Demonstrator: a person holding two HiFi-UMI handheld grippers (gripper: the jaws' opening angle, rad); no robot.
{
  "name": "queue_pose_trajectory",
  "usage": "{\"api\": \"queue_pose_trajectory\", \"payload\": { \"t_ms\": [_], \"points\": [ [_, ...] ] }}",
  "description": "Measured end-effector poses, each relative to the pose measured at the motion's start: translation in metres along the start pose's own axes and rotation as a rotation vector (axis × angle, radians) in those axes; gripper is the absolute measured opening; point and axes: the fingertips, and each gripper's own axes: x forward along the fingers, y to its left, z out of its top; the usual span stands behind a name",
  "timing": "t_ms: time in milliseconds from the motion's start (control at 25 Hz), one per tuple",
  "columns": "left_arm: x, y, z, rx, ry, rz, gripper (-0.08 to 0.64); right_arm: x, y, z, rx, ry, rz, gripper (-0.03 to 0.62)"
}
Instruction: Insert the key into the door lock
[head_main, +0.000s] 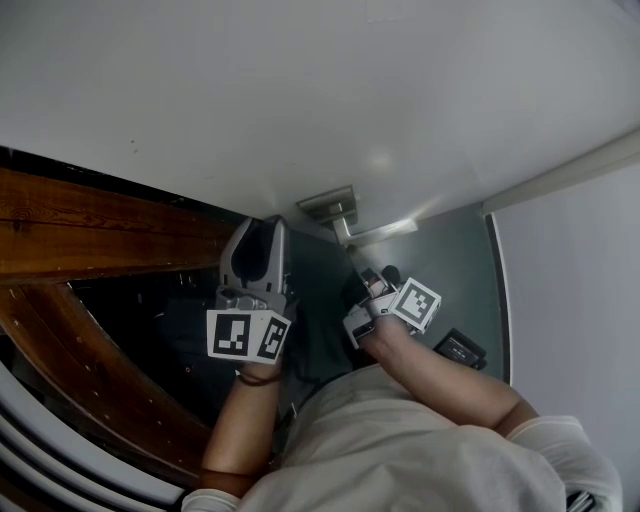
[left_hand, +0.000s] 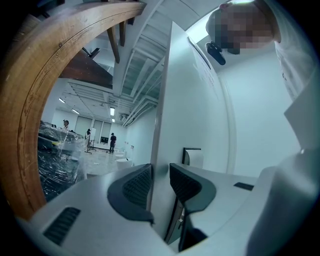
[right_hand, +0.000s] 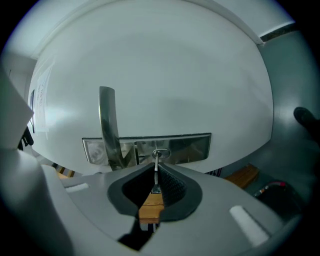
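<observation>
Left gripper (head_main: 258, 238) and right gripper (head_main: 378, 280) are grey plastic, black ribbed pads (left_hand: 136, 186), black-and-white marker cubes (head_main: 247, 335) (square patterns). White tee (head_main: 400, 440), dark band (head_main: 258, 377) on left wrist.

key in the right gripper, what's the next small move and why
Probably ease the key straight forward: its tip sits at the keyhole in the metal lock plate, the blade looks lined up, and the right gripper is shut on it.

A curved wooden beam (left_hand: 30, 100) is seen arching up left of the jaws in the left gripper view. Beyond it, a plastic-wrapped bundle (left_hand: 55, 160) and distant standing people (left_hand: 113, 141) are pictured.
</observation>
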Motion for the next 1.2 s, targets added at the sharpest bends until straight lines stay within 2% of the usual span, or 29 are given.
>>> {"api": "queue_pose_trajectory", "payload": {
  "t_ms": [520, 760, 920, 1080, 1200],
  "points": [
    [0.001, 0.002, 0.0, -0.003, -0.025, 0.025, 0.11, 0.025, -0.002, 0.003, -0.022, -0.003, 0.054, 0.021],
    [-0.006, 0.007, -0.002, -0.002, -0.024, 0.051, 0.112, 0.013, 0.0, -0.009, -0.156, 0.154, -0.016, 0.021],
    [-0.024, 0.008, -0.002, -0.02, -0.01, 0.065, 0.112, -0.011, 0.004, -0.013, -0.227, 0.203, -0.072, 0.021],
    [-0.047, 0.003, 0.009, -0.066, -0.023, 0.058, 0.11, -0.018, 0.035, -0.024, -0.412, 0.288, -0.033, 0.018],
    [-0.074, -0.007, 0.022, -0.064, -0.041, 0.047, 0.089, -0.032, 0.062, -0.032, -0.54, 0.289, -0.002, 0.002]
  ]
}}
